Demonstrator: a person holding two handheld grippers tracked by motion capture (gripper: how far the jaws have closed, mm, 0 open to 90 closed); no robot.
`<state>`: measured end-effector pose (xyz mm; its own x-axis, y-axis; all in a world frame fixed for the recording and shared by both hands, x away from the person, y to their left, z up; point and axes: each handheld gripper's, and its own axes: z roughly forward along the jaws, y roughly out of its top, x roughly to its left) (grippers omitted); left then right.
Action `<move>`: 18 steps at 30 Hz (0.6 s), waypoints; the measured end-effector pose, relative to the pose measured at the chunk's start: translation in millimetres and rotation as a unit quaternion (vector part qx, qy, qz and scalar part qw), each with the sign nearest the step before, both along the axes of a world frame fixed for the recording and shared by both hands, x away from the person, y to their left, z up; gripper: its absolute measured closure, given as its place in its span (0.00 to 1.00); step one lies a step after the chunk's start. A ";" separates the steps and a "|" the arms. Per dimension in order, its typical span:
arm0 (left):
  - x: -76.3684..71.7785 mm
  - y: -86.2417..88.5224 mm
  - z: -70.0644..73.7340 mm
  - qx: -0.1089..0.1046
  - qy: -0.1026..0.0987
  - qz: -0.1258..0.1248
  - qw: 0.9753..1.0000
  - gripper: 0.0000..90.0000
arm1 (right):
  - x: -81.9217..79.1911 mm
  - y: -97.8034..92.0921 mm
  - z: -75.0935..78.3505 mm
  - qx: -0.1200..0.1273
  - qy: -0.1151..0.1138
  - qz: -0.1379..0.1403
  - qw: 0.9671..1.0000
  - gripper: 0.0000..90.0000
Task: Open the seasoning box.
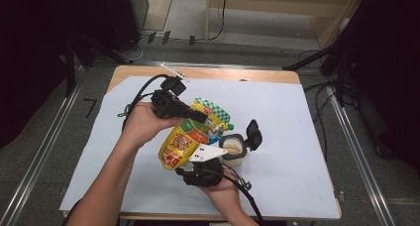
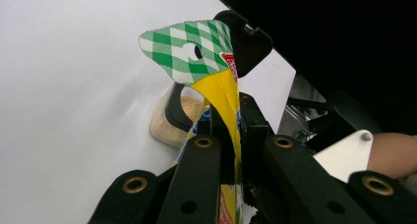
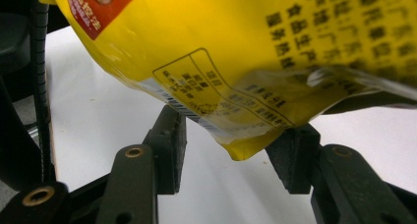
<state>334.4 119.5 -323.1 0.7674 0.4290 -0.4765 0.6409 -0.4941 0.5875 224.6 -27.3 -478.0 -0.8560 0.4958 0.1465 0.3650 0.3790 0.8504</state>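
The left gripper (image 1: 200, 116) clamps the yellow pouch (image 1: 190, 137) just below its green-checked top; in the left gripper view the 2 jaws are pressed flat against both faces of the pouch (image 2: 227, 94), so this gripper is closed on it and carries its weight. The pouch hangs in the air above the white sheet (image 1: 292, 137), with its long axis slanting from the checked top, farther from the person, down to the bottom corner nearer the person.

That bottom corner is what the next move seems to turn on. In the right gripper view it (image 3: 241, 148) dips between the 2 parted jaws of the right gripper (image 3: 226, 157), with a gap on each side, so this gripper is open and not gripping anything. It sits under and just beside the pouch's low end, nearer to that end than the left gripper is. Closing it there would probably pinch the bottom seam, so that the pouch could be tipped.

Just beyond the pouch's top, on the sheet, stands a small clear jar (image 1: 234, 149) of beige powder, its black flip lid (image 1: 254, 133) raised. The pouch's top points roughly toward its opening; I judge that the work is pouring or refilling.

Count: 1 pouch, 1 jar, 2 grippers, 1 white sheet on 1 wooden table (image 1: 237, 75).
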 end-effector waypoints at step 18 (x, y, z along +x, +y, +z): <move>0.3 33.8 13.8 -0.037 -0.030 0.023 0.999 0.99 | 8.1 -15.2 9.1 0.002 -0.001 -0.028 1.000 0.56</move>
